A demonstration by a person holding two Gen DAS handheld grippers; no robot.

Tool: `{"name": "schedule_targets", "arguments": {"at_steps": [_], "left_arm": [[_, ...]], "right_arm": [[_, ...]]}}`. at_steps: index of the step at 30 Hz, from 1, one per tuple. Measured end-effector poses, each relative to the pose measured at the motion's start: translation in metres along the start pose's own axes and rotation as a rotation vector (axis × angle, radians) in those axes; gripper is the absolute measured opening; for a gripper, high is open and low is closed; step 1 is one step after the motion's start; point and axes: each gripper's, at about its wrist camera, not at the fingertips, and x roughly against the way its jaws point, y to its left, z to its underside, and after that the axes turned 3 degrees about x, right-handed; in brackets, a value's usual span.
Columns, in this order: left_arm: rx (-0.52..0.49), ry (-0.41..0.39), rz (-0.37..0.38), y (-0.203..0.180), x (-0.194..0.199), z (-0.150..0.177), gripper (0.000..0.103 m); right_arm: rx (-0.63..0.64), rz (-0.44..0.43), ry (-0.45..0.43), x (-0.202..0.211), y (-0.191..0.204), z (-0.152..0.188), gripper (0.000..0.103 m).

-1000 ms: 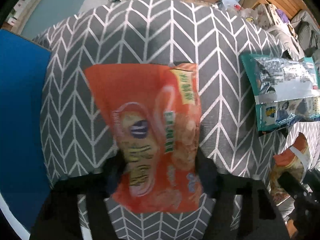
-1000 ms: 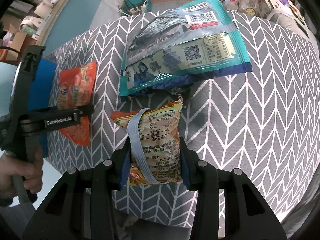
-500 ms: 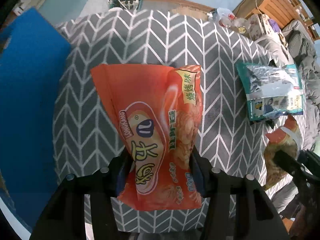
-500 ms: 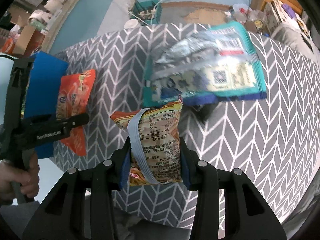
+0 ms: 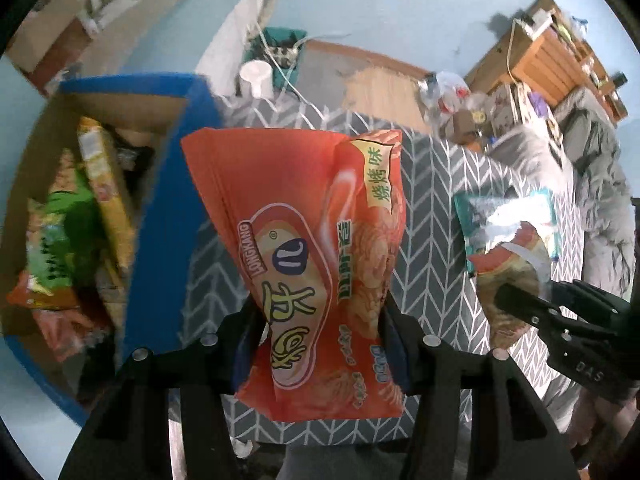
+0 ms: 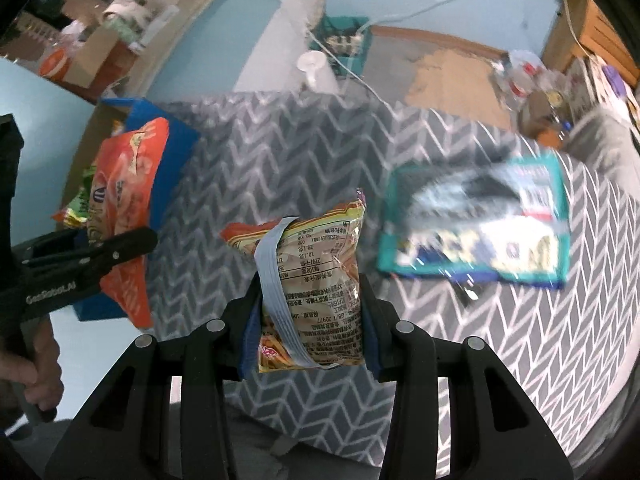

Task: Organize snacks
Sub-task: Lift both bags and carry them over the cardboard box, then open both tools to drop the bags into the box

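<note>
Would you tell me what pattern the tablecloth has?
Grey with a white herringbone pattern on the tablecloth, clearest in the right wrist view.

Glossy crinkled plastic orange snack bag (image 5: 312,264), matt woven chevron cloth (image 5: 432,216) beneath it — matt black plastic left gripper (image 5: 320,344).

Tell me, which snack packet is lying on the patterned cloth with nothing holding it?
The teal foil packet. The orange packet and the small yellow-orange packet are each pinched between fingers, lifted off the grey chevron cloth.
</note>
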Motion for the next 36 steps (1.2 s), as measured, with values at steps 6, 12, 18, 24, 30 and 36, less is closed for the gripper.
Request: {"name": "schedule_targets", "arguments": {"at_steps": [6,12,18,24,30,36], "left_arm": [[0.104,-0.057,0.008,0.035,0.035,-0.003,0.056],[0.196,-0.103,-0.005,0.072,0.055,-0.005,0.056],[0.289,-0.136,-0.027,0.114,0.066,-0.002,0.056],[0.362,-0.161,-0.048,0.150,0.071,-0.002,0.056],[0.420,-0.173,-0.076,0.177,0.067,-0.001,0.056],[0.465,-0.171,-0.081,0.192,0.056,0.003,0.057]], "right_arm": [[0.081,-0.041,-0.017,0.001,0.038,-0.031,0.041],[0.192,-0.086,-0.005,-0.013,0.085,-0.062,0.041],[0.312,-0.113,0.008,-0.026,0.134,-0.091,0.041],[0.383,-0.145,0.014,-0.041,0.179,-0.121,0.041],[0.400,-0.179,0.025,-0.057,0.217,-0.142,0.041],[0.417,-0.202,0.063,-0.078,0.244,-0.153,0.041]]}}
